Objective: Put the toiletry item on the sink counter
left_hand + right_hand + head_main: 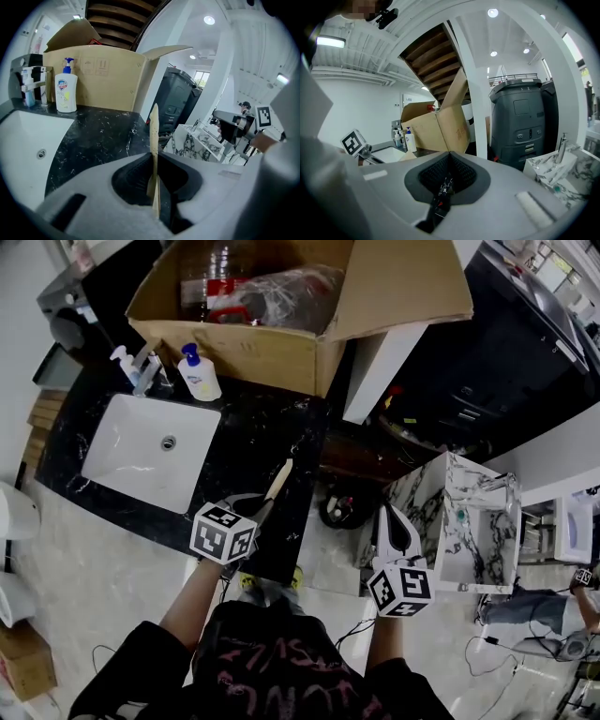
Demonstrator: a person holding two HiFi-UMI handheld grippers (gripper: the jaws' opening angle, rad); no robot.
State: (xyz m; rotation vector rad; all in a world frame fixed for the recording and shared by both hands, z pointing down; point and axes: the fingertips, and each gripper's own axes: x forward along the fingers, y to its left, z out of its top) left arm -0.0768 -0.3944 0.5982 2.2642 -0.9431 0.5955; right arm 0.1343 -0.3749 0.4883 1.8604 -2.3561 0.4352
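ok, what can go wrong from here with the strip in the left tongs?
1. The left tongs grip the strip by one end only, with most of it sticking out; it could pivot or slip early.
2. It hangs over the counter close to the right edge; released here, it may tip off to the floor.
3. The sink lies to the left; a slide could send it in.

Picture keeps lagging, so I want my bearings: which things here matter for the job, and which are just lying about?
Job: thin tan stick, pinched in the left gripper jaws; black sink counter.
Lying about: soap pump bottle; cardboard box; white basin; marble-patterned stand.
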